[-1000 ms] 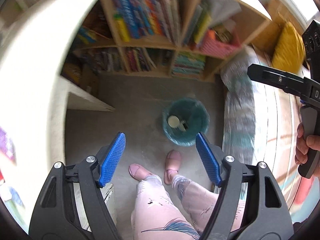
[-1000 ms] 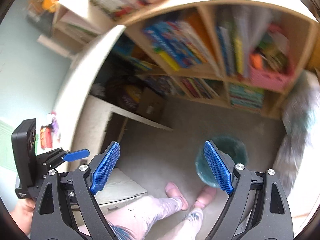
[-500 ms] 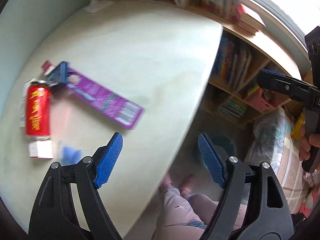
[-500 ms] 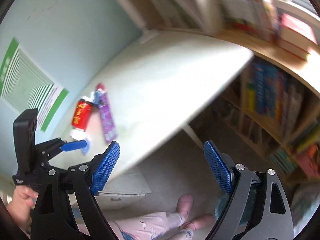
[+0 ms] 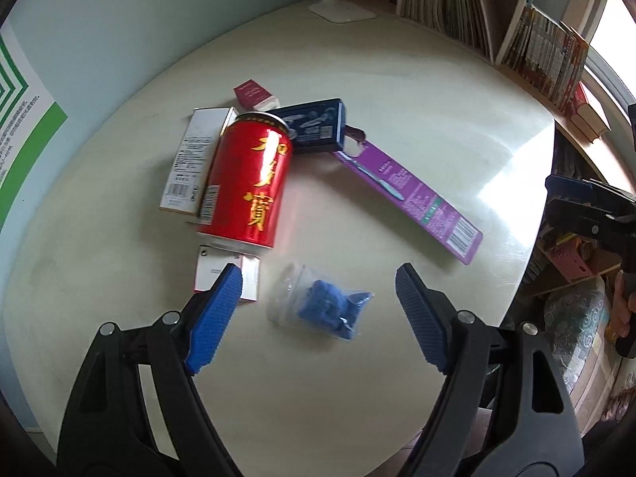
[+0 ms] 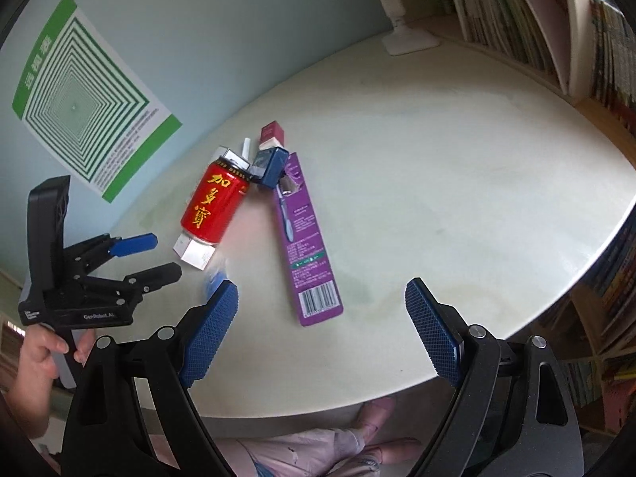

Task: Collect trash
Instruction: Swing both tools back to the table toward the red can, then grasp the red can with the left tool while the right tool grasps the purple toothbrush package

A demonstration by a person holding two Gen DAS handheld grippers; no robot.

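Trash lies in a loose cluster on the round pale worktop (image 5: 397,79), and the red can (image 5: 248,179) serves as the landmark: it lies on its side, printed with gold Chinese characters and a barcode strip. Under its far-left side sits a white carton (image 5: 194,159) with small print and a barcode. Just beyond its top end lie a dark blue box (image 5: 314,125) and a small maroon box (image 5: 256,94). From that blue box a long purple toothbrush card (image 5: 409,194), barcode at its near end, stretches away to the can's right. At the can's base a small white-and-red box (image 5: 210,274) touches it, and nearer still lies a clear bag of blue material (image 5: 322,310).

Left tongs (image 5: 318,314) hang released above that bag, jaws wide, nothing gripped. Right tongs (image 6: 322,330) are likewise wide and empty, over the card's barcode end. On the wall a green poster (image 6: 79,95) bears Chinese characters. The left tool's body reads "GenRobot.AI".
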